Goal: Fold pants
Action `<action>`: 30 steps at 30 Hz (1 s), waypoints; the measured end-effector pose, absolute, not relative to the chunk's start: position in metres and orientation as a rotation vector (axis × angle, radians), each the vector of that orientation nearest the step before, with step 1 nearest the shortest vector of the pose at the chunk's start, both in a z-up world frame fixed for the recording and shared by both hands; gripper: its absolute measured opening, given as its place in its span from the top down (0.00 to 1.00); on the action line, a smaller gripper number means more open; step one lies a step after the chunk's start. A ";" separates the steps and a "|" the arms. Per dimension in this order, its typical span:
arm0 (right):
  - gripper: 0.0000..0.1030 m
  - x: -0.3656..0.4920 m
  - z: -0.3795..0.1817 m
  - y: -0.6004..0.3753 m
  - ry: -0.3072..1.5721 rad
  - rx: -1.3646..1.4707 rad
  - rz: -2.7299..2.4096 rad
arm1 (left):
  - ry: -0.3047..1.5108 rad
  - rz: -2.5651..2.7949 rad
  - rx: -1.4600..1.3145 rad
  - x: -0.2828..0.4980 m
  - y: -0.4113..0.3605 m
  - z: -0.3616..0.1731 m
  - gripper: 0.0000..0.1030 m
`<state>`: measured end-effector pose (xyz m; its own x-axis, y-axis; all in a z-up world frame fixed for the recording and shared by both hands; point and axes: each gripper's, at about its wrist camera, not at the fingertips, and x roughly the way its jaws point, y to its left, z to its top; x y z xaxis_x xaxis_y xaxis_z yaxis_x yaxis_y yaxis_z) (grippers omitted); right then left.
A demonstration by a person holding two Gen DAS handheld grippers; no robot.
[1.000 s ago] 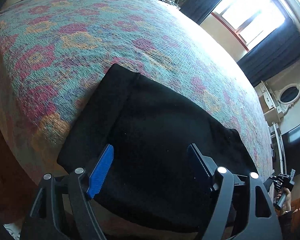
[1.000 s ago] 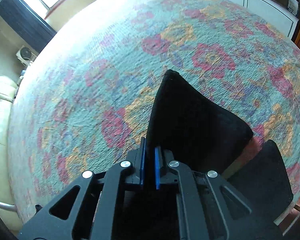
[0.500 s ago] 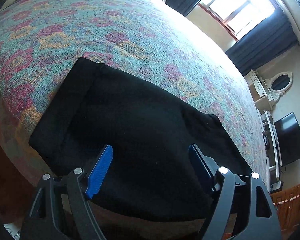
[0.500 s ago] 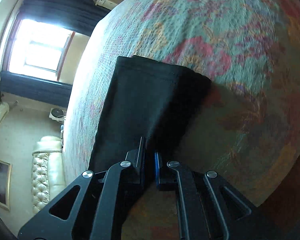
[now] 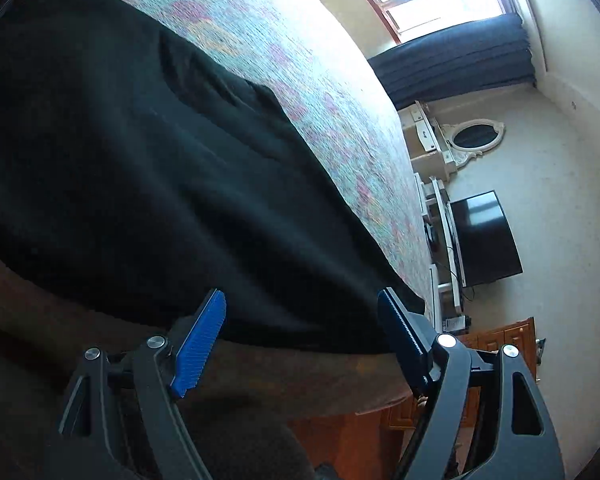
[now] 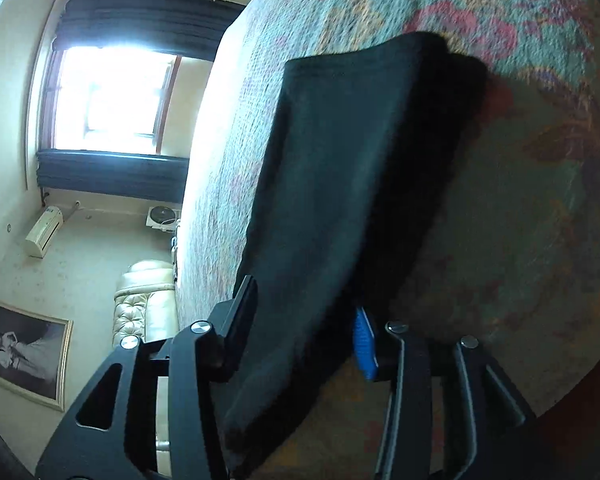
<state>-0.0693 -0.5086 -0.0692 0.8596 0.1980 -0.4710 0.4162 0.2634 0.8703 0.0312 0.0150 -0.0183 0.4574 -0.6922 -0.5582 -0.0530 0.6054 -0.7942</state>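
The black pants [image 5: 148,168] lie folded on the floral bedspread [image 5: 308,64], near the bed's edge. My left gripper [image 5: 304,332] is open, its blue pads either side of the pants' near edge without holding it. In the right wrist view the pants [image 6: 348,168] form a long folded band on the bedspread [image 6: 540,20]. My right gripper [image 6: 304,320] is open, its jaws standing apart around the near end of the pants, with the cloth lying between them.
A window with dark curtains [image 5: 452,60], a white dresser with an oval mirror [image 5: 472,136] and a television [image 5: 484,240] stand beyond the bed. A cream sofa [image 6: 148,300] and a framed picture [image 6: 24,352] show in the right wrist view.
My right gripper was shut on the pants and has opened. My left gripper has swung to the right along the pants' edge, staying open.
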 end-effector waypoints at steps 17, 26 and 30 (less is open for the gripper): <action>0.43 -0.019 -0.070 -0.409 0.708 1.293 0.187 | 0.983 -0.386 -0.981 0.024 -0.025 -0.051 0.25; 0.48 -0.006 -0.062 -0.380 0.731 1.182 0.222 | 1.016 -0.201 -0.935 0.040 -0.029 -0.054 0.63; 0.86 0.011 -0.062 -0.363 0.820 1.087 0.214 | 1.037 -0.155 -0.911 0.038 -0.020 -0.058 0.91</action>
<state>0.0106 -0.3627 -0.0622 0.6944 0.5314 -0.4852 0.2273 0.4777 0.8486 0.0377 -0.0204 -0.0581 0.5333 -0.5111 -0.6741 -0.2913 0.6371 -0.7136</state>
